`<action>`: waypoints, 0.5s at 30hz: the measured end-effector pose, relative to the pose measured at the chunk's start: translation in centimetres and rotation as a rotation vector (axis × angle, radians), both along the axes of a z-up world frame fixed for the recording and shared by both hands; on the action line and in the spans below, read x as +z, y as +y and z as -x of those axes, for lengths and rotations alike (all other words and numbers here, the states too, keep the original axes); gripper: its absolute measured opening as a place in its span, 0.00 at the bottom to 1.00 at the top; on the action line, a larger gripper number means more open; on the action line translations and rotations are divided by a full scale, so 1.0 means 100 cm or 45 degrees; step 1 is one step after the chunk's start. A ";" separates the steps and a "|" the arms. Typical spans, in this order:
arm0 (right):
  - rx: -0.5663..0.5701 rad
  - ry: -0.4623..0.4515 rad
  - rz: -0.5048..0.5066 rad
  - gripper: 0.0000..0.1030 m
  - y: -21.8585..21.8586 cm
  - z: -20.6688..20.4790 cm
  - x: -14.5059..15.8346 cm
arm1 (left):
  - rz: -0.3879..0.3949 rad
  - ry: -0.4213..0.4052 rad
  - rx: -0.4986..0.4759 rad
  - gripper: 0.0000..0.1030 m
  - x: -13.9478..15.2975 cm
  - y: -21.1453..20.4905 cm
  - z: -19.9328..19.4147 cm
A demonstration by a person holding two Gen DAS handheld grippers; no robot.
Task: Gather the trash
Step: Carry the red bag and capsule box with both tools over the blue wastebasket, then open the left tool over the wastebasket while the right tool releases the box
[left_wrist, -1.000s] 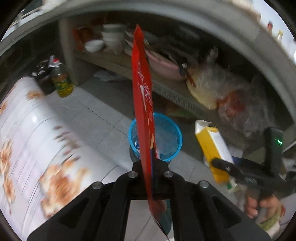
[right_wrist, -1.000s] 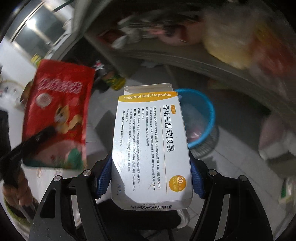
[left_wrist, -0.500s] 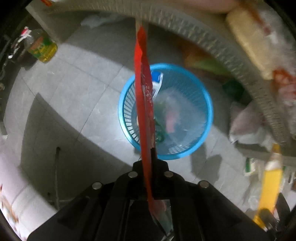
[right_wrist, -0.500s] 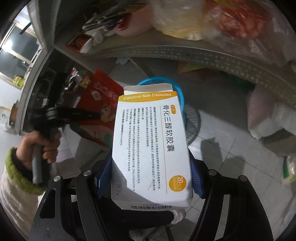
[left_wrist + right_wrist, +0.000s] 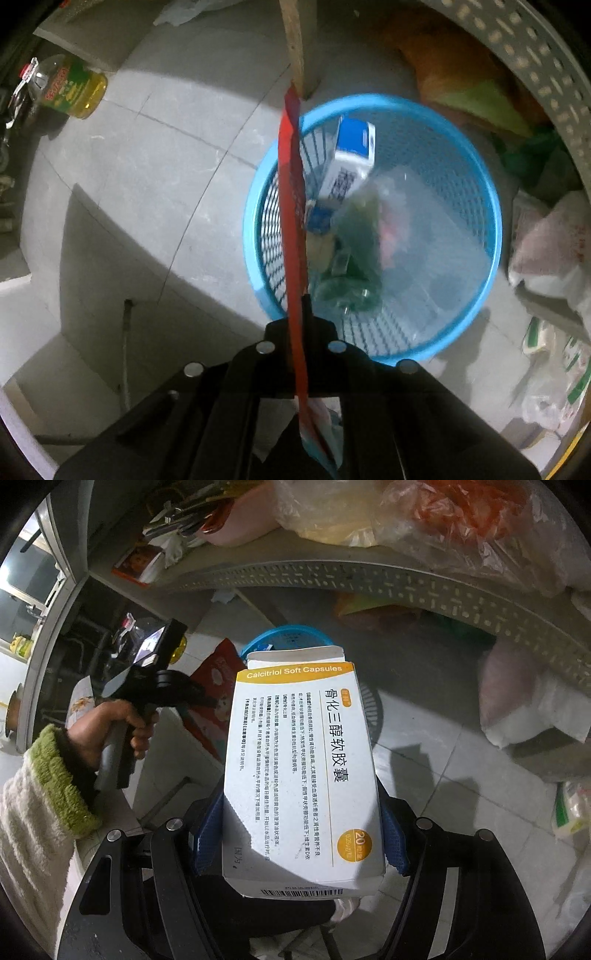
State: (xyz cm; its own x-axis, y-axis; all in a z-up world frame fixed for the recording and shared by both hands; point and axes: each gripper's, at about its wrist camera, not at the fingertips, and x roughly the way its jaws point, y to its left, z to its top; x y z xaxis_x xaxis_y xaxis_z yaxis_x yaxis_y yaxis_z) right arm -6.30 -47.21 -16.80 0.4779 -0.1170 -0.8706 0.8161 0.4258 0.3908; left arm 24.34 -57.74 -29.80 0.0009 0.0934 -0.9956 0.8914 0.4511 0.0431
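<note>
My left gripper (image 5: pixel 300 314) is shut on a red snack wrapper (image 5: pixel 292 206), seen edge-on, held above the left rim of a blue mesh waste basket (image 5: pixel 491 236). The basket holds a blue-and-white box (image 5: pixel 349 162) and clear plastic. My right gripper (image 5: pixel 301 827) is shut on a white and yellow capsule box (image 5: pixel 301 775), held upright above the floor. In the right wrist view the left gripper (image 5: pixel 201 701) holds the wrapper (image 5: pixel 214 701) just left of the basket (image 5: pixel 288 635), whose rim shows behind the box.
A perforated metal shelf edge (image 5: pixel 535 70) curves over the basket's far right. Plastic bags (image 5: pixel 550 251) lie on the tiled floor to the right. An oil bottle (image 5: pixel 70 88) lies at far left. A shelf (image 5: pixel 332 557) carries bags and a pink bowl.
My left gripper has moved down and closer to the basket with the wrapper. My right gripper still holds the capsule box and has shifted only slightly.
</note>
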 end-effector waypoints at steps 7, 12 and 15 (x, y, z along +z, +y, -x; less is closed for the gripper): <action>0.017 0.019 0.005 0.65 -0.001 -0.010 0.000 | 0.167 0.092 0.157 0.39 0.012 0.005 -0.018; 0.053 0.003 -0.007 0.65 0.002 -0.022 -0.001 | 0.342 0.121 0.239 0.52 0.061 0.016 -0.031; 0.082 -0.011 -0.037 0.65 0.004 -0.032 -0.005 | 0.465 0.157 0.262 0.54 0.100 0.034 -0.038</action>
State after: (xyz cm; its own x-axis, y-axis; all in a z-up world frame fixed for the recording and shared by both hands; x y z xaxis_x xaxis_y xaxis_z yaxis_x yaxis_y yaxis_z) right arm -3.12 -46.82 -17.27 0.4915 -0.0606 -0.8688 0.7837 0.4659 0.4108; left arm 28.14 -54.35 -19.75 -0.1016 -0.2790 -0.9549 0.7699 0.5859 -0.2531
